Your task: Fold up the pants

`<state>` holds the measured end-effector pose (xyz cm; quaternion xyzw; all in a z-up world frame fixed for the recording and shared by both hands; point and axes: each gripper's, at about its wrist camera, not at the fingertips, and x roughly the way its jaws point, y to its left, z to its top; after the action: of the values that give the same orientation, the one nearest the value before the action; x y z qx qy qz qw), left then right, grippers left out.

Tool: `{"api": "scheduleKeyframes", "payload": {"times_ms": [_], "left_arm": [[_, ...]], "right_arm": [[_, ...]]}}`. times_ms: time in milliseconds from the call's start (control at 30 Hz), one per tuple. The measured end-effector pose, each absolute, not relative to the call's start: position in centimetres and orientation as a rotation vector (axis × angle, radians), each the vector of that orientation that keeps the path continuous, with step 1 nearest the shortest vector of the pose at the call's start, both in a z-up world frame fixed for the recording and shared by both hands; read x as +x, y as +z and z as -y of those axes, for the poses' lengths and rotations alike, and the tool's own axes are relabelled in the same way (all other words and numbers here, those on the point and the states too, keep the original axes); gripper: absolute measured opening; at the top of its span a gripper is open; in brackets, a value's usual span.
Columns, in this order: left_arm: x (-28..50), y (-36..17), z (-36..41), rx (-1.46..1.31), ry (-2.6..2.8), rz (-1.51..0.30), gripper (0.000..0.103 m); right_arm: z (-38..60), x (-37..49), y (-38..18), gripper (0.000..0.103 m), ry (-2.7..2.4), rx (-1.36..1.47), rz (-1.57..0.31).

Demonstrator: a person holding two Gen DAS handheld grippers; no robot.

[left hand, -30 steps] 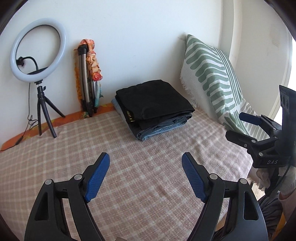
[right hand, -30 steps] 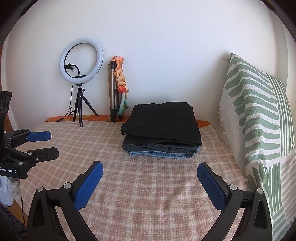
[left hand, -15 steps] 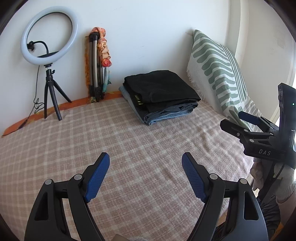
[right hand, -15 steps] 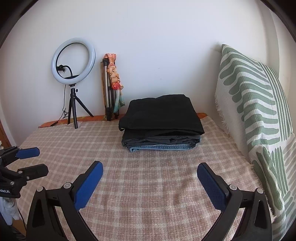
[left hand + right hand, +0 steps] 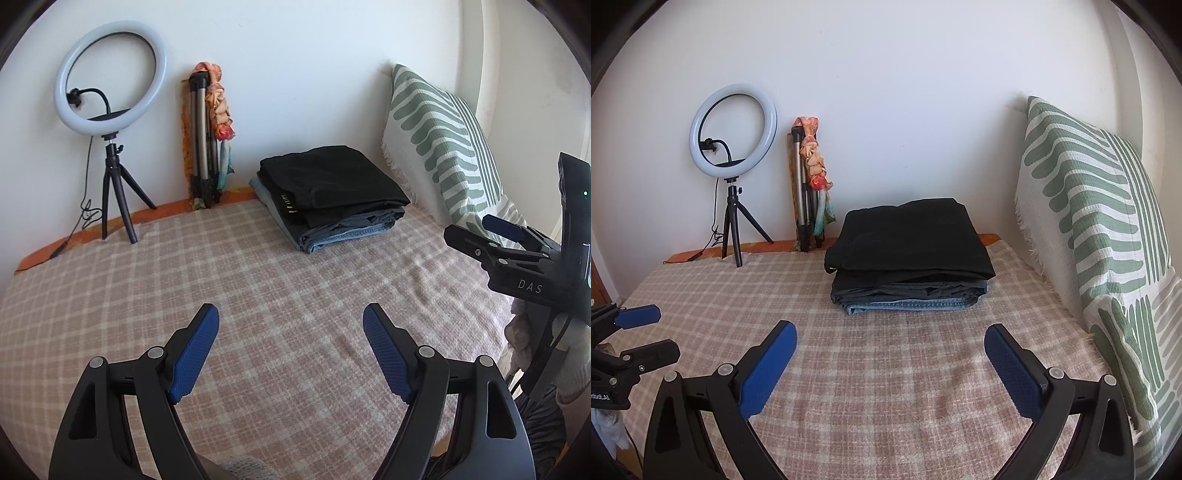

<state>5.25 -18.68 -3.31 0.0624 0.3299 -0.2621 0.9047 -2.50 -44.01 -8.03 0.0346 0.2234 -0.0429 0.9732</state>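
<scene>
A stack of folded pants lies at the far side of the bed, black pants on top and blue jeans at the bottom. My left gripper is open and empty over the near part of the checked bedspread, well short of the stack; it also shows at the left edge of the right wrist view. My right gripper is open and empty, also short of the stack; it shows at the right of the left wrist view.
A ring light on a small tripod and a folded tripod with an orange scarf stand against the back wall. A green-striped pillow leans on the right wall. The bed's near right edge is by the right gripper.
Both grippers have drawn back and risen from the stack, which now looks smaller and farther. Both stay open and empty. The pants have not moved.
</scene>
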Motion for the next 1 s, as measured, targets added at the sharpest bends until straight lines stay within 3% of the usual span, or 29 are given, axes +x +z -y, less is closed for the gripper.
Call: {"api": "scheduleKeyframes", "payload": {"times_ms": [100,1000], "left_arm": [[5.5,-3.4,18.4,0.121,-0.535,-0.683,0.086],[6.0,-3.5,17.4,0.066,-0.529,-0.703,0.091]], "right_arm": [[44.0,-2.5,-8.0,0.103,-0.086,0.068,-0.453],[43.6,-2.4,-8.2,0.103,-0.087,0.055,-0.458]]}}
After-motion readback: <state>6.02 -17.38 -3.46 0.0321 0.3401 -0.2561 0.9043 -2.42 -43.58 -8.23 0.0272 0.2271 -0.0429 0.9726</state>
